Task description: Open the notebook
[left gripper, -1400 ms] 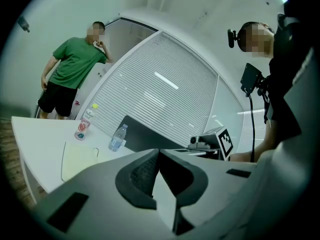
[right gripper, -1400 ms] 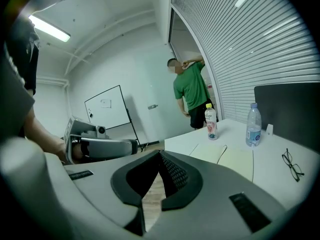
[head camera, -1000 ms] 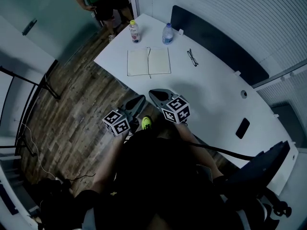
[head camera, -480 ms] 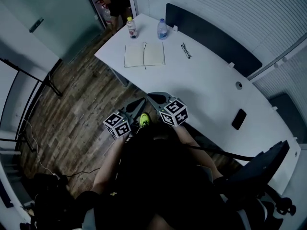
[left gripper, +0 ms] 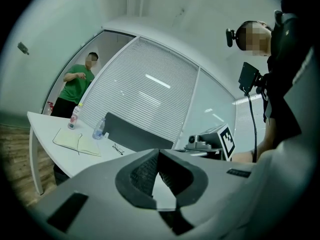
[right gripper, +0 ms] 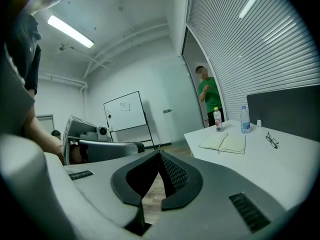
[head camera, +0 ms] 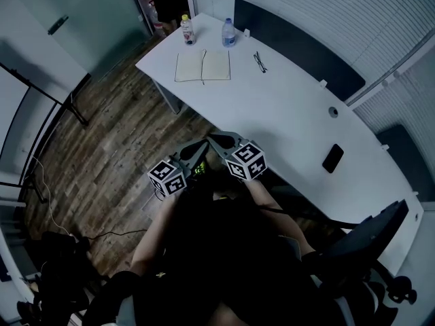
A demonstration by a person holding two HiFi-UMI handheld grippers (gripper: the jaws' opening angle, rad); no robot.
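Head view shows the notebook (head camera: 202, 66) lying flat and already spread open at the far end of the white surface (head camera: 292, 121), near two bottles (head camera: 185, 29) and well apart from both tools. The left hand-held gripper (head camera: 198, 145) and the right hand-held gripper (head camera: 216, 139) sit close to the person's body off the near edge, each with its jaws pressed together on nothing. The book looks light and thin, with limp pages that would probably bend and slide on the smooth top. A pinch is best taken at an outer page edge, away from the spine, while the other tool steadies the opposite half.
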